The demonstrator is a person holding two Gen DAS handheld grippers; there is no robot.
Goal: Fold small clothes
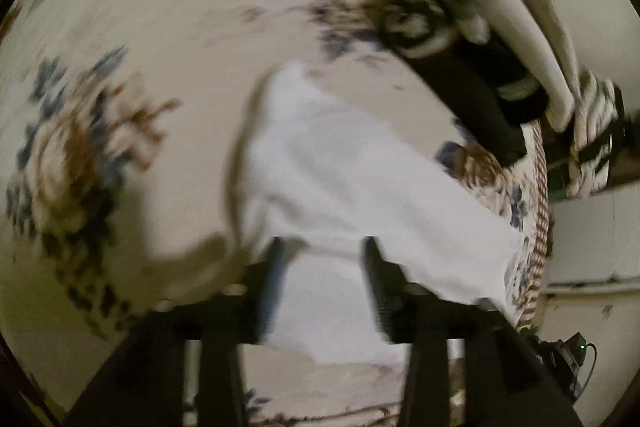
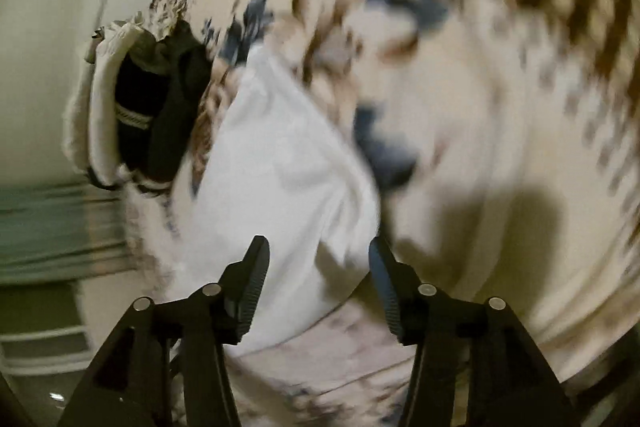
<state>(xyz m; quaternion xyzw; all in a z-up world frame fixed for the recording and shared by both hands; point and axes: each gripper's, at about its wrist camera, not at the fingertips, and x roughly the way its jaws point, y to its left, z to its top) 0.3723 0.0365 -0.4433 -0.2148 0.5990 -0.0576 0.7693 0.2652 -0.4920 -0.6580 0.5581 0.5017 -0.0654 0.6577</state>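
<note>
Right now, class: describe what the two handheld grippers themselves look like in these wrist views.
Both the left gripper and right gripper are black with angular arms. The right one's fingers have ribbed inner pads, and round silver pivot pins sit behind them. The left view is too blurred for such detail. No sleeves or hands show.

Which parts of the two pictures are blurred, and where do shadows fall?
Left wrist view: heavy motion blur smears the floral bedsheet and white cloth; a soft shadow lies left of the cloth. Right wrist view: the same blur, but the right gripper is sharper; a dark shadow falls right of it.

Clothes pile (image 1: 472, 39) crowds edge; bedspread (image 1: 168, 75) clear—
</note>
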